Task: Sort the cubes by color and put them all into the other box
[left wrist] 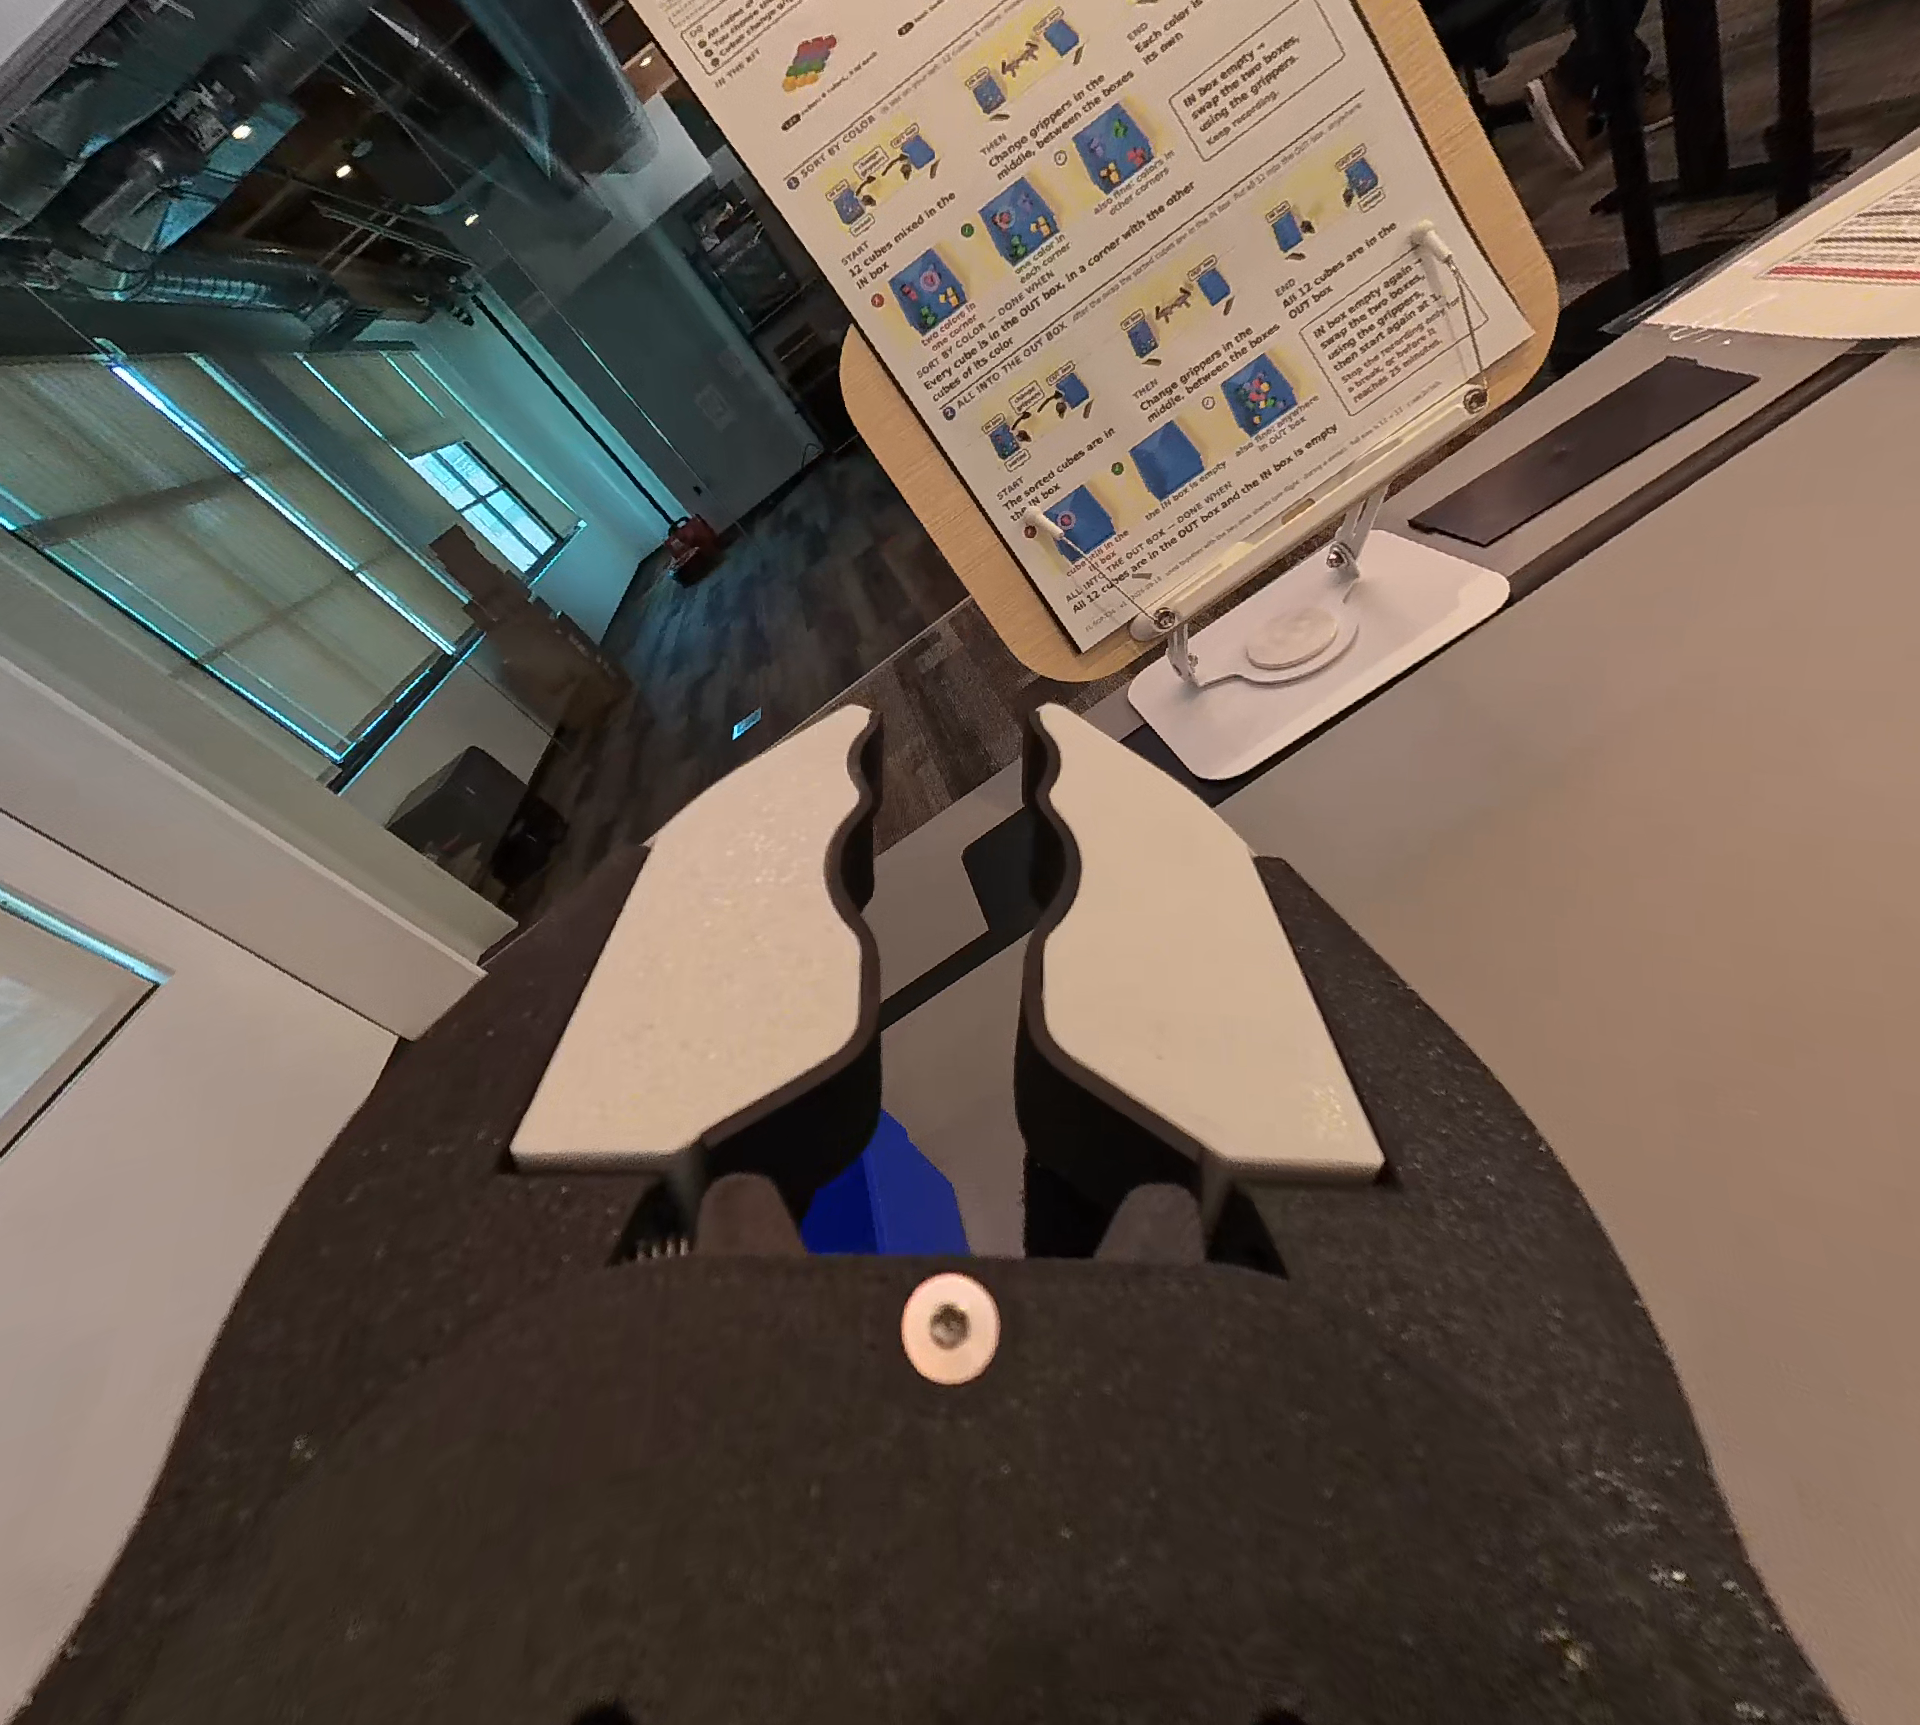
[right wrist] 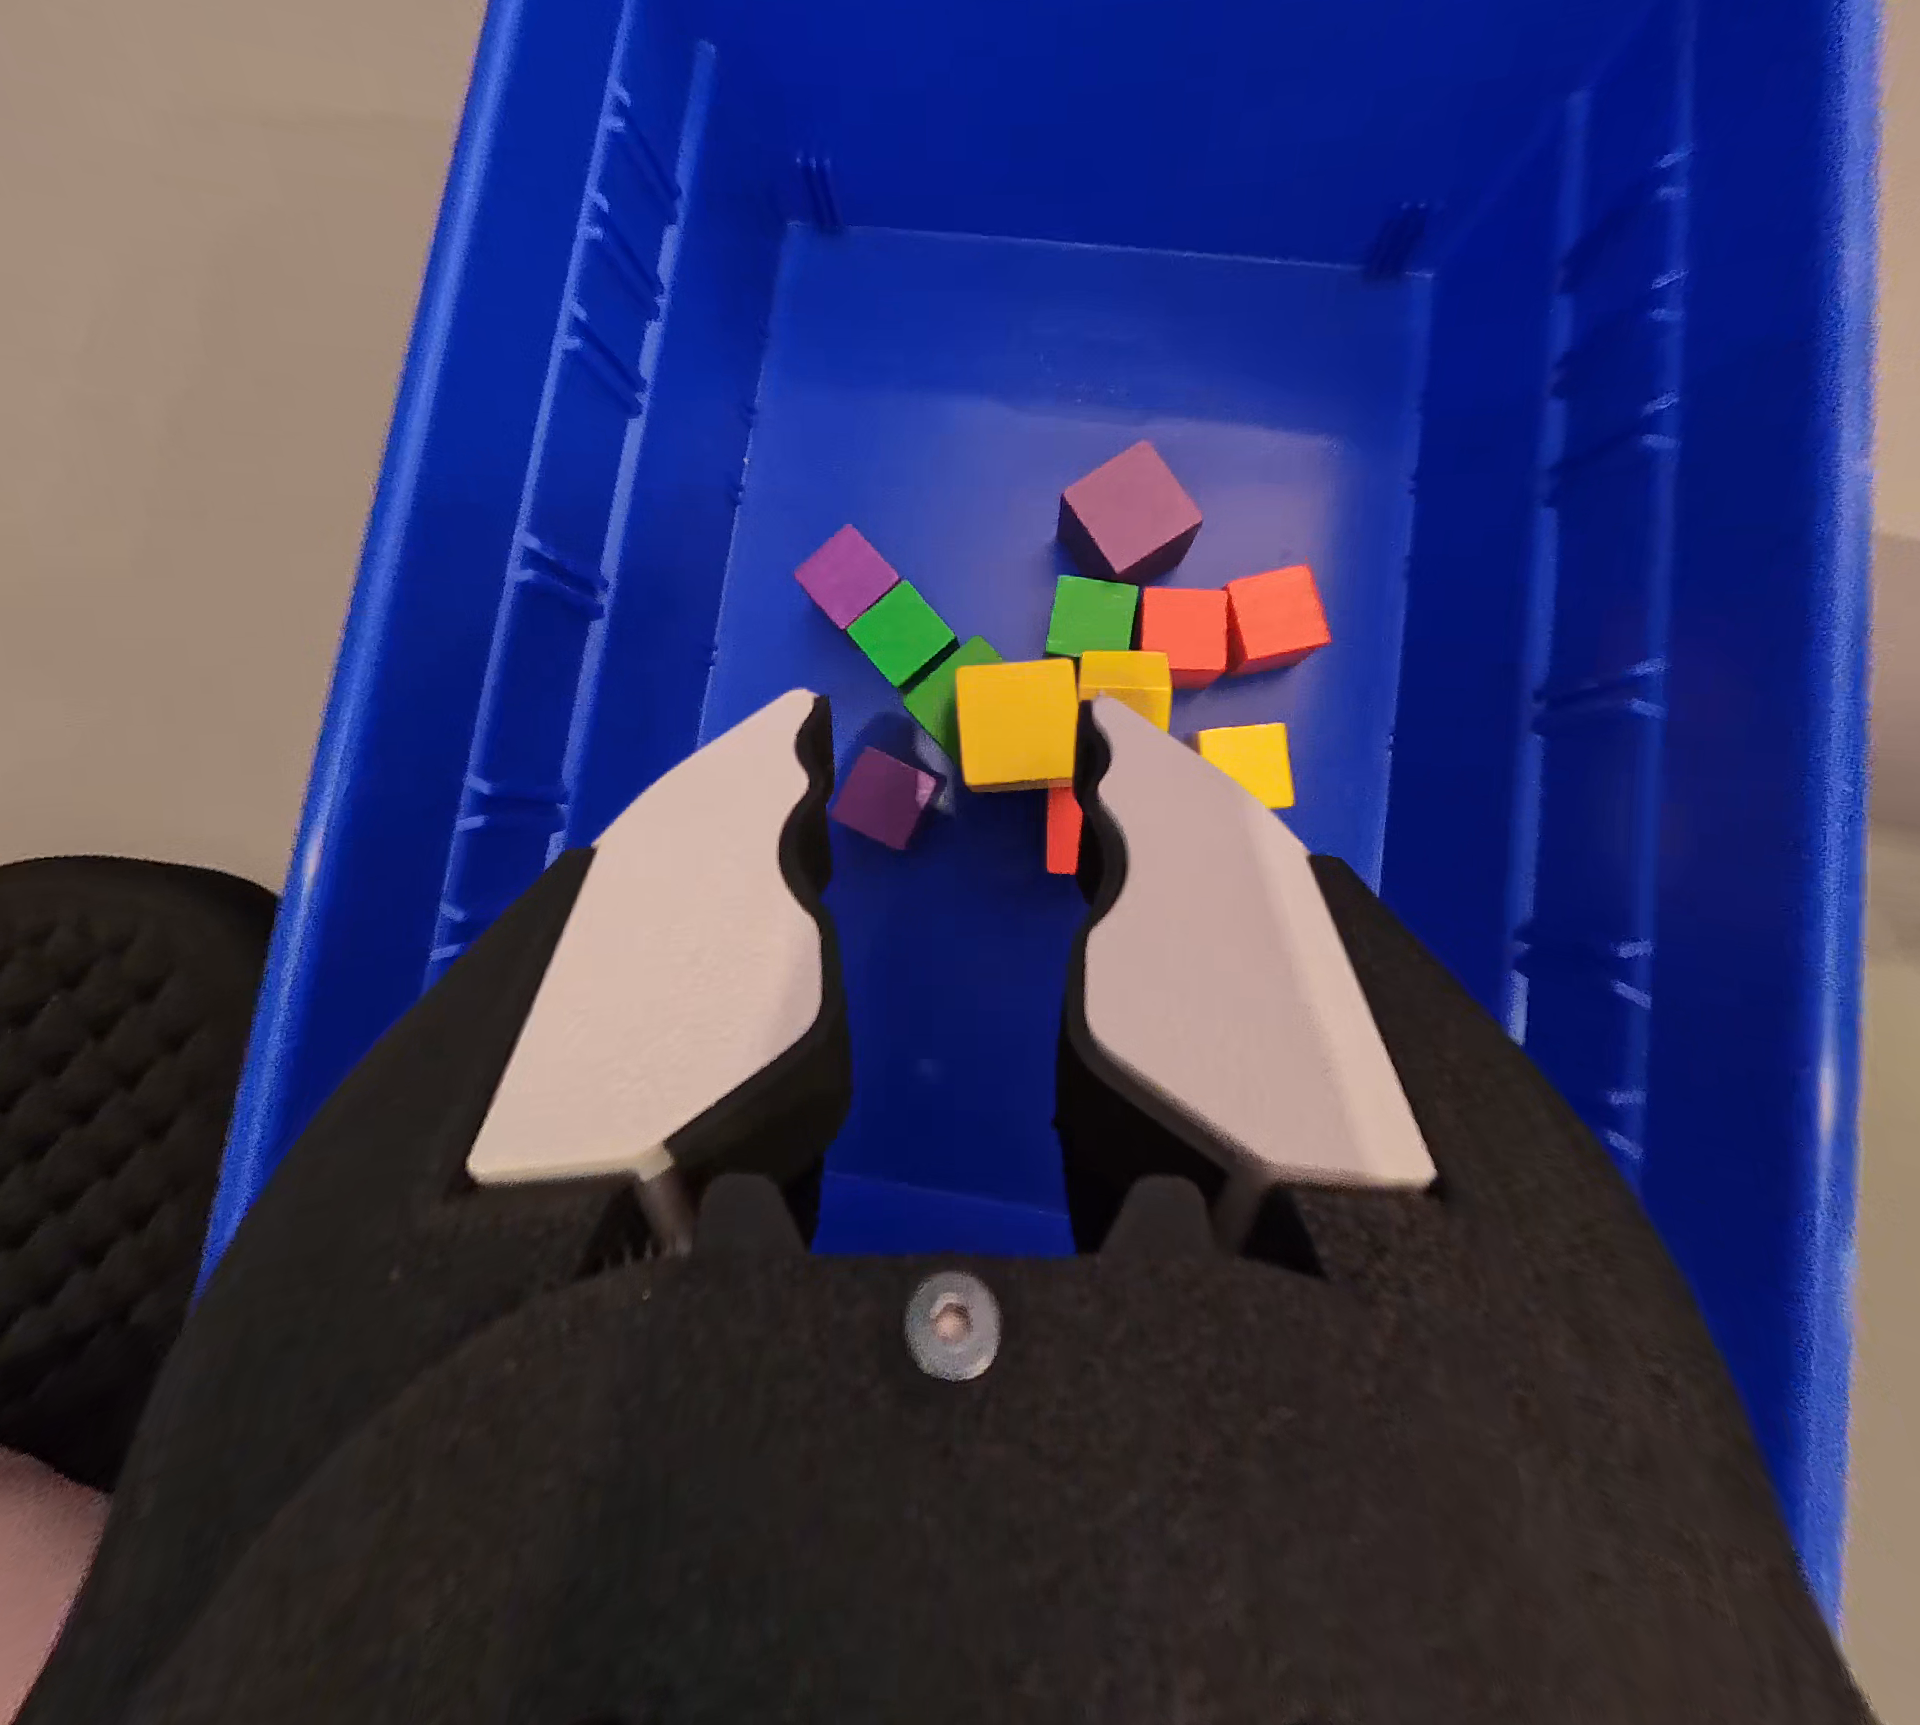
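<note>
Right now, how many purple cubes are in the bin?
3: one far right, one far left touching a green cube, one by the right gripper's left fingertip. More may hide under the fingers.

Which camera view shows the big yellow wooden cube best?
The right wrist view: the big yellow wooden cube lies in the blue plastic box, just past the open right gripper. The left wrist view shows no cubes, only a blue sliver.
</note>
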Demonstrator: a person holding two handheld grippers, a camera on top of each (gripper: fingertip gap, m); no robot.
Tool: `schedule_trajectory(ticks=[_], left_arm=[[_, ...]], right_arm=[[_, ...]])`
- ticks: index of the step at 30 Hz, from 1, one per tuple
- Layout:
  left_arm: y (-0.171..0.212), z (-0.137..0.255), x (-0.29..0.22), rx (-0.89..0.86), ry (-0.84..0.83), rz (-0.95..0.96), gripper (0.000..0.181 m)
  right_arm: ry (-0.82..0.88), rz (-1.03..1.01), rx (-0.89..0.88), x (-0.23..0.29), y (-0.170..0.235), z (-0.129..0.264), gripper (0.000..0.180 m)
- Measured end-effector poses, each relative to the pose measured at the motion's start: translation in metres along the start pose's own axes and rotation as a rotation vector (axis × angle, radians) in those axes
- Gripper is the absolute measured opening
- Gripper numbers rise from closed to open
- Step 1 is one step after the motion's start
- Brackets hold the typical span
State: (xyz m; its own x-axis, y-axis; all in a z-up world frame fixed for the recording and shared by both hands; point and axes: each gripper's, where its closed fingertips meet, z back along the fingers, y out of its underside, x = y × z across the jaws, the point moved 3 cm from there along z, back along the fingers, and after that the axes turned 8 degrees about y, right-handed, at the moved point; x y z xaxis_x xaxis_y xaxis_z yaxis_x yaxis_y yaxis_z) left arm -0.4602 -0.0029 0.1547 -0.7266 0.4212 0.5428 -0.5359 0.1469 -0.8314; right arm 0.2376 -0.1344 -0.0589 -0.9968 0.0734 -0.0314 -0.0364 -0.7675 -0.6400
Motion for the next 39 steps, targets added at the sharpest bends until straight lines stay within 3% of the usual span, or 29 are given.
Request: schedule_trajectory(ticks=[3,8,14,17,19,22,27,32,36,39], left_arm=[[0.0,0.0,-0.002,0.0,0.007,-0.009,0.025],[-0.001,0.0,-0.004,-0.001,0.018,-0.019,0.024],[0.0,-0.003,-0.009,0.009,0.031,-0.039,0.024],[0.0,-0.004,-0.012,0.014,0.039,-0.048,0.024],[0.001,-0.006,-0.013,0.02,0.043,-0.05,0.024],[0.002,-0.006,-0.013,0.033,0.04,-0.056,0.024],[0.002,-0.005,-0.014,0.03,0.042,-0.057,0.023],[0.007,-0.005,-0.011,0.065,0.017,-0.073,0.024],[0.006,0.0,-0.013,0.09,0.044,-0.022,0.024],[0.005,0.004,-0.018,0.145,0.082,-0.002,0.025]], right_arm=[[0.036,0.006,0.093,-0.003,0.008,-0.015,0.045],[0.063,-0.016,0.188,-0.008,0.02,-0.026,0.028],[-0.049,-0.091,0.367,0.015,0.055,0.014,0.028],[-0.091,-0.08,0.453,0.022,0.073,0.016,0.028],[-0.072,-0.146,0.375,0.013,0.061,0.006,0.028],[-0.113,-0.271,0.197,0.005,0.034,0.017,0.044],[0.131,-0.315,-0.071,-0.036,0.008,0.049,0.042],[0.23,-0.294,-0.315,-0.052,-0.013,0.08,0.036],[0.245,-0.272,-0.396,-0.038,-0.029,0.105,0.036],[0.267,-0.154,-0.348,-0.013,-0.047,0.117,0.038]])
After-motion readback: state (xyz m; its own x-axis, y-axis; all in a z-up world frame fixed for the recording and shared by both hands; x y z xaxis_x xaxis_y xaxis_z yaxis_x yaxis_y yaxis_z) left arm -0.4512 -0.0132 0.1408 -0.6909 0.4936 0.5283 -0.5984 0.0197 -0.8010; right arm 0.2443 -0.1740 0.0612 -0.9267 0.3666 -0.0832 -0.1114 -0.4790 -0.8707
